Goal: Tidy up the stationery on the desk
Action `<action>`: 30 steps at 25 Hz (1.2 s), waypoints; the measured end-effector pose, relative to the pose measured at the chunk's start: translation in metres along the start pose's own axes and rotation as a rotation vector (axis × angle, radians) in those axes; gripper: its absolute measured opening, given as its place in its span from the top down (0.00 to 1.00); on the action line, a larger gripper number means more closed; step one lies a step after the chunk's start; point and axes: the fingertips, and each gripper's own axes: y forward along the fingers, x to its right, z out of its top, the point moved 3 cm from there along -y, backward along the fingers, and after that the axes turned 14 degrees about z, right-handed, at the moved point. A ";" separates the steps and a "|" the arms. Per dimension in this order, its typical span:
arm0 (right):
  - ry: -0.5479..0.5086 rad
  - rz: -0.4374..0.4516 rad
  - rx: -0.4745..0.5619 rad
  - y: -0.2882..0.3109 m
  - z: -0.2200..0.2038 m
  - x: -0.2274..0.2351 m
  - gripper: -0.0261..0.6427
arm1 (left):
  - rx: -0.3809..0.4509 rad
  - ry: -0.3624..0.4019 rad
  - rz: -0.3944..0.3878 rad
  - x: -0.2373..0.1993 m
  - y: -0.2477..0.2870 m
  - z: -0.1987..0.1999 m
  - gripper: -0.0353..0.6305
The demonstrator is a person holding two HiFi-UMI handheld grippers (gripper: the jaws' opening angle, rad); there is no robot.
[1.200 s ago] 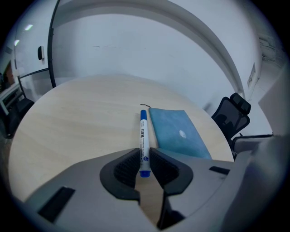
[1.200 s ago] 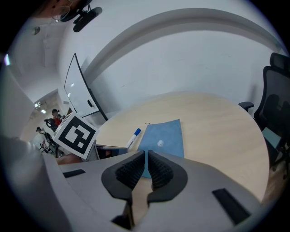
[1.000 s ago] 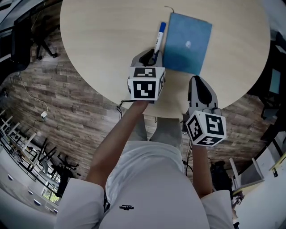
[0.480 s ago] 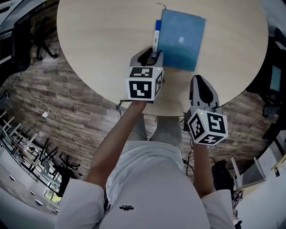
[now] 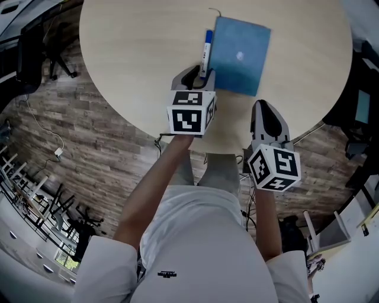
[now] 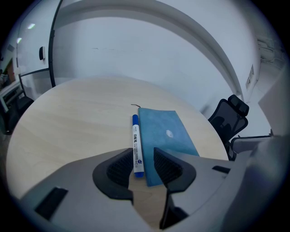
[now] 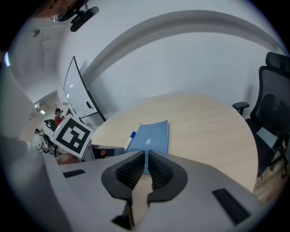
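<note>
Currently, the blue notebook (image 5: 240, 56) lies flat on the round wooden table (image 5: 136, 59), on the side nearest the person. A blue-capped pen (image 5: 205, 53) lies just beside the notebook's left edge and parallel to it; whether the two touch cannot be told.

The left gripper (image 6: 142, 156) sits at the notebook's near left corner. Its jaws are spread, with the near end of the pen between them. The pen lies close to the left jaw, and a gap shows on the right-jaw side. In the head view the gripper body covers that end of the pen.

The right gripper (image 7: 146, 165) sits off the notebook's near right corner, at the table edge. Its jaws are pressed almost together with nothing between them, and they screen the notebook's near edge in the right gripper view.

A thin thread (image 5: 214, 10) sticks out past the notebook's far left corner. A black office chair (image 6: 231, 118) stands beyond the table, to the notebook's right.
</note>
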 end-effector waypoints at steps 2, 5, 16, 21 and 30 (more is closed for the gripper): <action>-0.005 0.001 0.006 -0.001 0.004 -0.003 0.89 | 0.006 0.005 -0.003 -0.001 -0.004 0.003 0.74; -0.014 0.001 0.018 -0.005 0.011 -0.008 0.89 | 0.018 0.017 -0.009 -0.001 -0.017 0.009 0.74; -0.078 0.018 0.058 -0.036 0.051 -0.034 0.89 | 0.063 0.085 -0.029 0.011 -0.093 0.031 0.75; -0.131 0.041 0.089 -0.061 0.076 -0.053 0.89 | 0.119 0.081 -0.030 0.021 -0.141 0.045 0.82; -0.233 0.111 0.117 -0.099 0.109 -0.083 0.89 | 0.258 0.063 -0.049 0.042 -0.230 0.070 0.88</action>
